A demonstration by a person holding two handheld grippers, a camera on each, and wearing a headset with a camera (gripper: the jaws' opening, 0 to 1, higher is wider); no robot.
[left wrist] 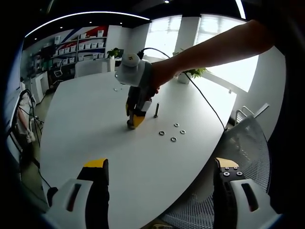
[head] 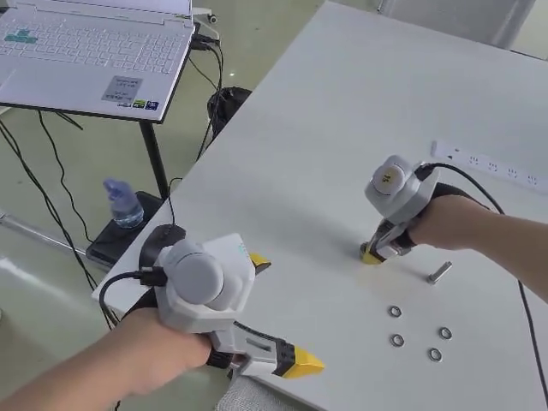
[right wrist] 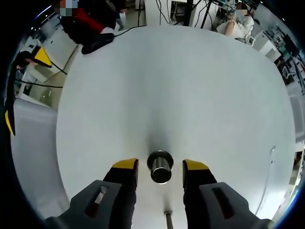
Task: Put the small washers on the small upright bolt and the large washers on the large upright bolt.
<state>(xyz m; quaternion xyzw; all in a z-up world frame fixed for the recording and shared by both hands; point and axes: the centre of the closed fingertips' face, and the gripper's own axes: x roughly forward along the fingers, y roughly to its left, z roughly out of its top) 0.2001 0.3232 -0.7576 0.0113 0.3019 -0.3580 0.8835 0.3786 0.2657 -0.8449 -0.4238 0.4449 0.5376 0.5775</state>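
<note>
Left gripper (head: 281,313): jaws spread wide, nothing held, over the near edge of the table (head: 342,128) | right gripper (head: 373,254): jaws parted either side of the large bolt (right wrist: 160,167), which stands upright on the table, gap each side | small bolt (head: 439,272): just right of that gripper | four washers (head: 397,340): loose on the table, nearer the person

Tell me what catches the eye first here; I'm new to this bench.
The right gripper points down at mid-table, its open jaws straddling a thick upright bolt. Beside it a thinner bolt stands, with four loose washers flat on the white table. The left gripper hovers open at the near edge.
</note>
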